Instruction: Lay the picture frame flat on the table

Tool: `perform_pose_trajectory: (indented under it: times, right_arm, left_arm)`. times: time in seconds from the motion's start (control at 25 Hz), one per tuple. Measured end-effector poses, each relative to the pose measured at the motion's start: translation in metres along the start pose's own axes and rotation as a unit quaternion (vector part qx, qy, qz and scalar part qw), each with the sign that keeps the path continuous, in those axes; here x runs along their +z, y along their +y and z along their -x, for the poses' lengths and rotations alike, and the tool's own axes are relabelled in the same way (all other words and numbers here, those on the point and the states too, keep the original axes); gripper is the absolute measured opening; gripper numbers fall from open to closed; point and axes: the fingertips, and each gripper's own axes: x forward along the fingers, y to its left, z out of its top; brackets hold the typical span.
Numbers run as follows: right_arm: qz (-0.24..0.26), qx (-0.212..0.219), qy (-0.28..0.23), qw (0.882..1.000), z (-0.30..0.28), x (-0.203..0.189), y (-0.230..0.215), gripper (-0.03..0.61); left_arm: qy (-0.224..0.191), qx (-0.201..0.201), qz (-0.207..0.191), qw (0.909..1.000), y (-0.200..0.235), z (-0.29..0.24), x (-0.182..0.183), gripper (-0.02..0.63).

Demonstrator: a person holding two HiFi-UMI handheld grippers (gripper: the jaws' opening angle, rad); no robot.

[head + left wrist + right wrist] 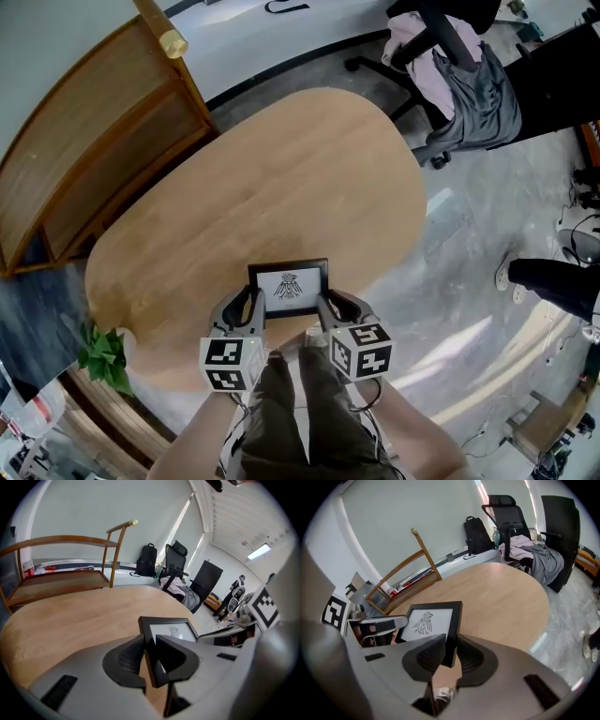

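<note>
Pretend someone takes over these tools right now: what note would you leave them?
Left hand-held gripper: shut on the picture frame, left edge.
Right hand-held gripper: shut on its right edge.
Frame: tilted, print facing up, over the near end of the table; contact with the wood unclear.
Done: frame gripped on both sides.
To do: lay it flat, release.

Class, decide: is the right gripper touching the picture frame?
Touching. The right gripper view shows the right gripper with both jaws clamped on an edge of the picture frame.
</note>
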Motion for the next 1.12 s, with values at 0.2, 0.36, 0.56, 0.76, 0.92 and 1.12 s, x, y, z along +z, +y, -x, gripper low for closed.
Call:
perform_pose_trajectory:
  times: [0.2,0.36,0.56,0.76,0.92,1.12]
  right_arm:
    - [-0.004,0.000,0.031,1.000,-0.032,-0.034,-0.015,0.058]
    - [-0.003,-0.004,0.052,0.999,-0.047,-0.054,-0.019,0.058]
    - [0.006,-0.021,0.078,0.997,-0.057,-0.071,-0.030,0.058]
    - [0.038,-0.023,0.071,0.996,-0.059,-0.071,-0.032,0.061]
    - [0.034,-0.019,0.073,0.997,-0.059,-0.072,-0.033,0.069]
    - [0.042,-0.031,0.066,0.996,-0.049,-0.055,-0.030,0.066]
  left_arm:
    - [0.038,0.005,0.016,0.9992,0.011,-0.027,-0.042,0.075]
    - [0.062,0.012,0.011,0.9980,0.017,-0.036,-0.064,0.075]
    - [0.085,0.004,-0.023,0.9961,0.011,-0.044,-0.083,0.075]
    - [0.096,0.008,-0.030,0.9949,0.012,-0.051,-0.093,0.077]
    - [0.106,0.005,-0.033,0.9938,0.012,-0.049,-0.095,0.080]
    - [0.102,0.015,-0.057,0.9930,0.011,-0.036,-0.082,0.094]
